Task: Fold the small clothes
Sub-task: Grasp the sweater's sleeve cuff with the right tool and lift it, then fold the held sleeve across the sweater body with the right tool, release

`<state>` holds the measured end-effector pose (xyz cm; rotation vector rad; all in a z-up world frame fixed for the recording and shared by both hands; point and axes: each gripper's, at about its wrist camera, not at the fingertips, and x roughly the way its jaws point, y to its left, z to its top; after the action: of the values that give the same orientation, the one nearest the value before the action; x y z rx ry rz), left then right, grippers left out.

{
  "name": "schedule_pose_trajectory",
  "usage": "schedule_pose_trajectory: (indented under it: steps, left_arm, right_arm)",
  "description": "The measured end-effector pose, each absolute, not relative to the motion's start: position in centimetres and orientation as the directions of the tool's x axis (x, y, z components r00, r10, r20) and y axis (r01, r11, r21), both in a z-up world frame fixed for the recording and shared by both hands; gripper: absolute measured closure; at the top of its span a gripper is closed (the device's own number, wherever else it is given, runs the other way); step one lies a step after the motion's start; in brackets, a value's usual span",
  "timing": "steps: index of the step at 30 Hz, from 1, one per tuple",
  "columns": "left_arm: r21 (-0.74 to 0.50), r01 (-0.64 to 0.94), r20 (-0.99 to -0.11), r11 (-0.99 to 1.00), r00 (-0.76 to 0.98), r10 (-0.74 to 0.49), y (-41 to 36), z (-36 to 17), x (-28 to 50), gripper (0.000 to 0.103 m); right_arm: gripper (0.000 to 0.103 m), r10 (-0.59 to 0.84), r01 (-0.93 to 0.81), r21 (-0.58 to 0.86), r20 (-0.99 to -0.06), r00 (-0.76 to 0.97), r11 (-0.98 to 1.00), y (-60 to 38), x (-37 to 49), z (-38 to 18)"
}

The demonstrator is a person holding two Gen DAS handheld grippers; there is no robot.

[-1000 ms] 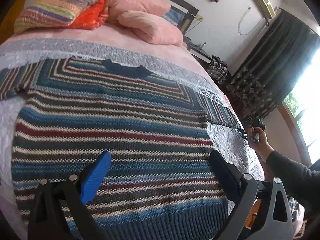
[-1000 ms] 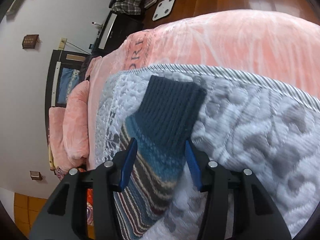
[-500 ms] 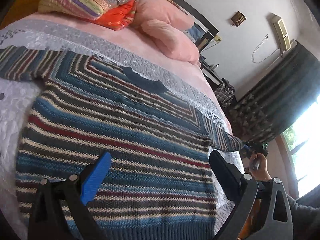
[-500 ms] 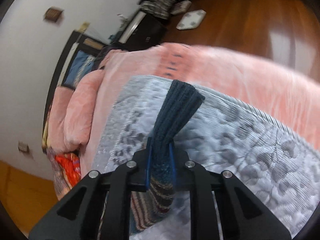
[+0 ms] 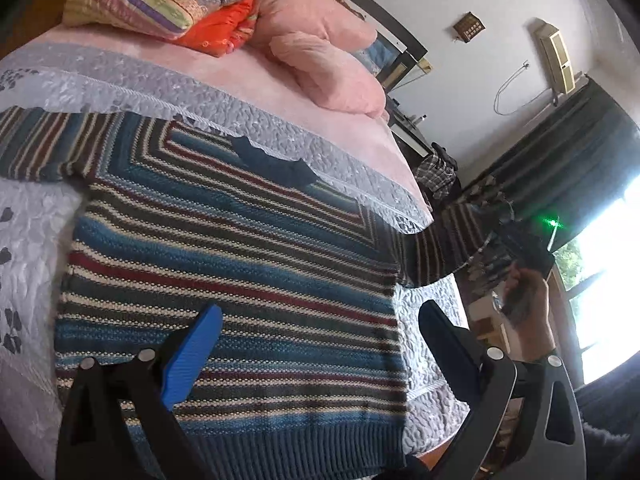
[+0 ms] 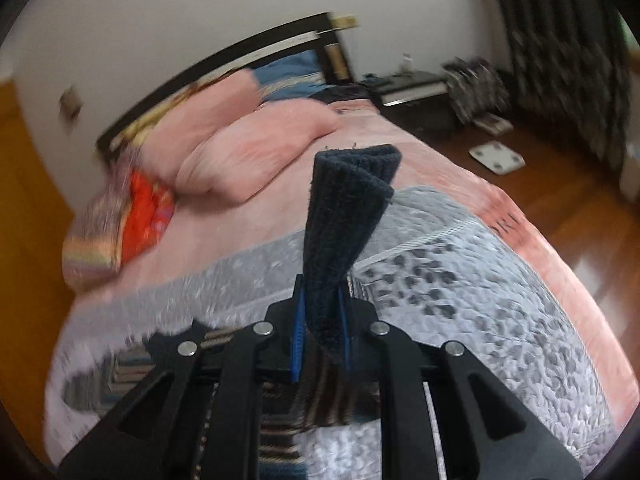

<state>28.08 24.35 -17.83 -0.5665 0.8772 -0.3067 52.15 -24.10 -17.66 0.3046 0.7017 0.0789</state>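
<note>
Right gripper (image 6: 322, 332) clamps sweater cuff (image 6: 348, 216), raised.

The left hand-held gripper (image 5: 316, 340), jaws wide apart, hovers over a striped blue, maroon and cream knitted sweater (image 5: 224, 264) spread flat on the grey quilted bed (image 5: 280, 128).

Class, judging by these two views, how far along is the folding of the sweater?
Done: the sweater lies spread flat on the quilt. In hand: the right gripper is shut on the cuff, lifting that sleeve. Left: both sleeves and the body are unfolded; the left gripper hovers open.
</note>
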Motion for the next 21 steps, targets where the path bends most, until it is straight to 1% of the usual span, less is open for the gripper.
schedule_pose_trajectory:
  steps: [3,6,8,12,14,16,18,21]
  left_arm:
    - [-0.588,0.017,-0.645,0.808,0.593,-0.482,24.5,-17.7,29.5,0.004]
    - [-0.564,0.036,-0.659,0.825,0.582,-0.476,24.1,-17.7,31.0,0.004]
    - [-0.553,0.056,-0.664,0.831,0.572,-0.481,23.7,-17.8,32.3,0.004]
    - [-0.565,0.070,-0.663,0.822,0.554,-0.503,23.2,-18.8,35.3,0.004]
    - [-0.577,0.074,-0.659,0.813,0.547,-0.517,23.0,-19.6,37.1,0.004]
    - [-0.592,0.075,-0.655,0.802,0.535,-0.533,22.6,-20.8,39.1,0.004]
    - [-0.617,0.068,-0.652,0.784,0.514,-0.557,22.1,-21.8,40.9,0.004]
    - [-0.678,0.054,-0.631,0.733,0.469,-0.618,20.8,-23.9,44.4,0.004]
  right_arm:
    - [0.090,0.164,-0.027,0.216,-0.654,0.739,0.976,-18.7,52.1,-19.0]
    - [0.090,0.125,-0.075,0.102,-0.688,0.715,0.992,-13.3,52.4,-21.8]
    - [0.090,0.082,-0.110,0.007,-0.713,0.696,0.994,-9.3,52.5,-25.0]
    - [0.090,0.053,-0.174,-0.078,-0.764,0.643,0.982,-3.7,52.6,-30.7]
    - [0.087,0.036,-0.200,-0.114,-0.781,0.623,0.973,-1.4,52.3,-33.3]
    - [0.080,0.032,-0.225,-0.130,-0.799,0.600,0.966,0.0,51.8,-35.1]
    - [0.072,0.060,-0.235,-0.100,-0.806,0.588,0.967,0.2,50.7,-35.8]
    - [0.065,0.120,-0.177,0.017,-0.797,0.592,0.984,-1.8,48.0,-35.1]
